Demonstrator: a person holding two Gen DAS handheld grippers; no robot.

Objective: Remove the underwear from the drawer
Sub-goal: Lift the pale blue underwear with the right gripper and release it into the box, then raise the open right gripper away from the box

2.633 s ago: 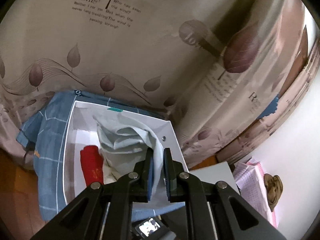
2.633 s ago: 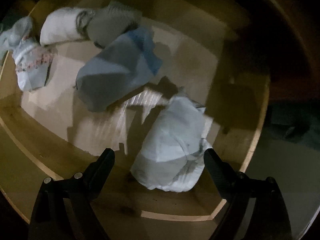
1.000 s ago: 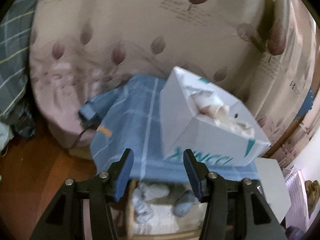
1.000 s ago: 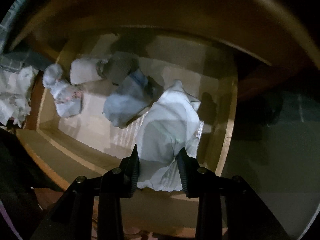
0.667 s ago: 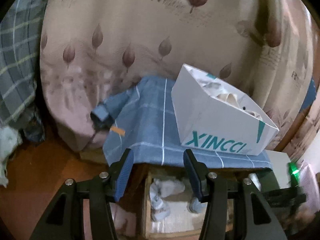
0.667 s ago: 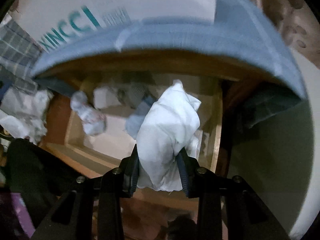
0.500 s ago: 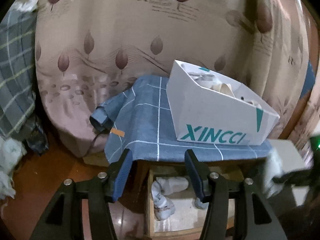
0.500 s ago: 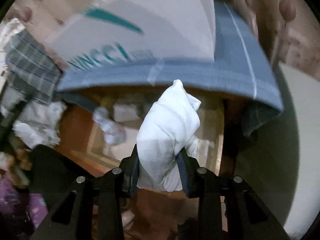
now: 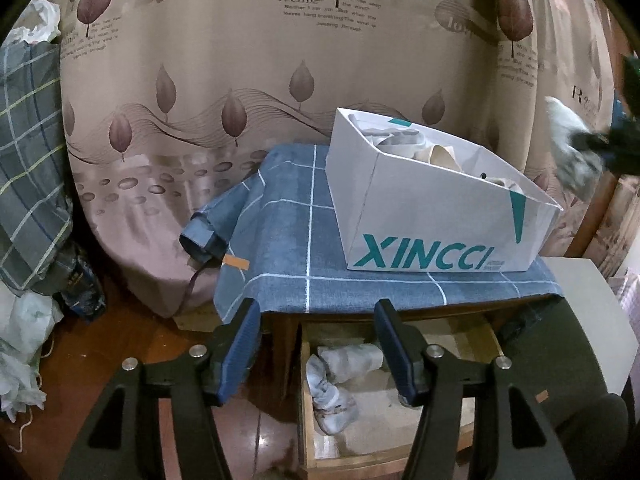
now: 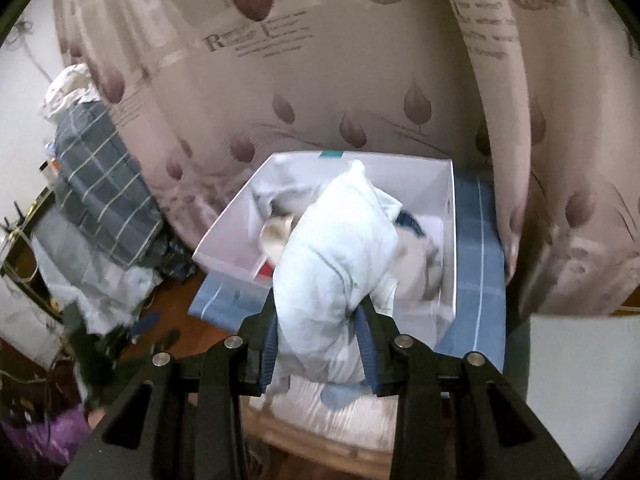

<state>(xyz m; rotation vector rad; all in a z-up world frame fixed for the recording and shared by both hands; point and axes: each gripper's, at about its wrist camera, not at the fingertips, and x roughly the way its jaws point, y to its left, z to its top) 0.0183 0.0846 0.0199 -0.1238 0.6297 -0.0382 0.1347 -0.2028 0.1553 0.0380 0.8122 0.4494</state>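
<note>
right claw: closed on a pale bundle of underwear; both blue pads press its lower part, and the bundle stands up between the fingers.
underwear: out of the drawer, held in the air in front of the open white box. in the left view it shows only as a blurred pale shape at the right edge.
left claw: open, nothing between its blue pads; the jaws have just been opening wider. it points down at the drawer front.
drawer: wooden, pulled out under the counter; in it lie two small pale rolled pieces, touching each other near the left wall. in the right view more pale and blue cloth shows under the held bundle, blurred.
counter: covered by a blue cloth with white lines; one end of the cloth is rolled and hangs off the left side.
box: stands on the blue cloth, on its right part, with teal letters "xincci" on the front; light clothes and one red piece are inside.
curtain: beige with brown leaves, behind the counter.
left side: a checked grey fabric and white bags on the wooden floor.
</note>
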